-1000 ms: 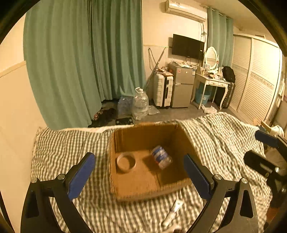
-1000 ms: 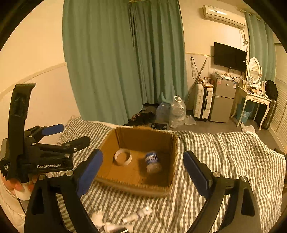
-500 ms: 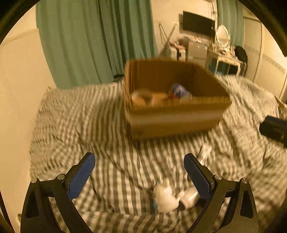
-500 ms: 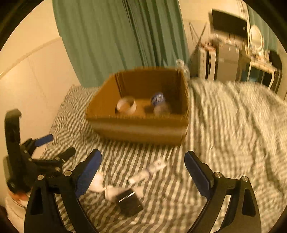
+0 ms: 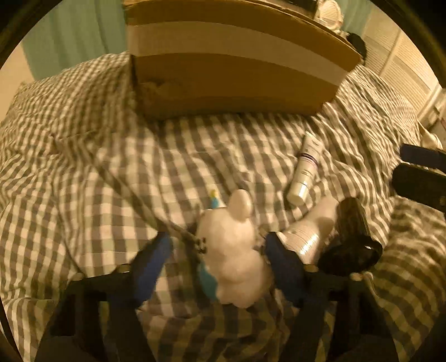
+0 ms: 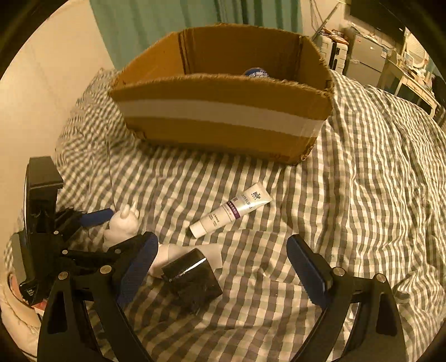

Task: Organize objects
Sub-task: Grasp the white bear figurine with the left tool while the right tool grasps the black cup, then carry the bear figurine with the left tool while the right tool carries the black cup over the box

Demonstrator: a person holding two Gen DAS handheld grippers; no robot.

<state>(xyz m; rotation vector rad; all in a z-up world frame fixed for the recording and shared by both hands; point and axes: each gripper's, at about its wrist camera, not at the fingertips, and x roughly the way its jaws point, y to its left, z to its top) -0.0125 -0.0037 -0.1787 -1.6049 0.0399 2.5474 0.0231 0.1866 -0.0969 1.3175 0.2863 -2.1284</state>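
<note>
A white plush toy [image 5: 234, 250] lies on the checked bedcover [image 5: 97, 195] between the fingers of my left gripper [image 5: 216, 264]. Its jaws are closing; the right pad touches the toy, the left pad stands apart. My right gripper [image 6: 223, 267] is open, low over a black box [image 6: 192, 281]. A white bottle [image 5: 312, 231] lies against that box. A white tube [image 6: 231, 210] lies further ahead. Beyond stands the cardboard box [image 6: 223, 122], with a blue-capped bottle [image 6: 256, 73] just showing inside.
A pale wall [image 6: 41, 97] runs along the bed's left side. Green curtains [image 6: 167, 19] hang behind the cardboard box. Furniture [image 6: 362, 55] stands at the far right. Rumpled bedcover [image 6: 376, 181] stretches to the right of the objects.
Both grippers have dropped toward the bed and tipped downward. The cardboard box now looms at the top of the views. My left jaws have narrowed around the white toy.
</note>
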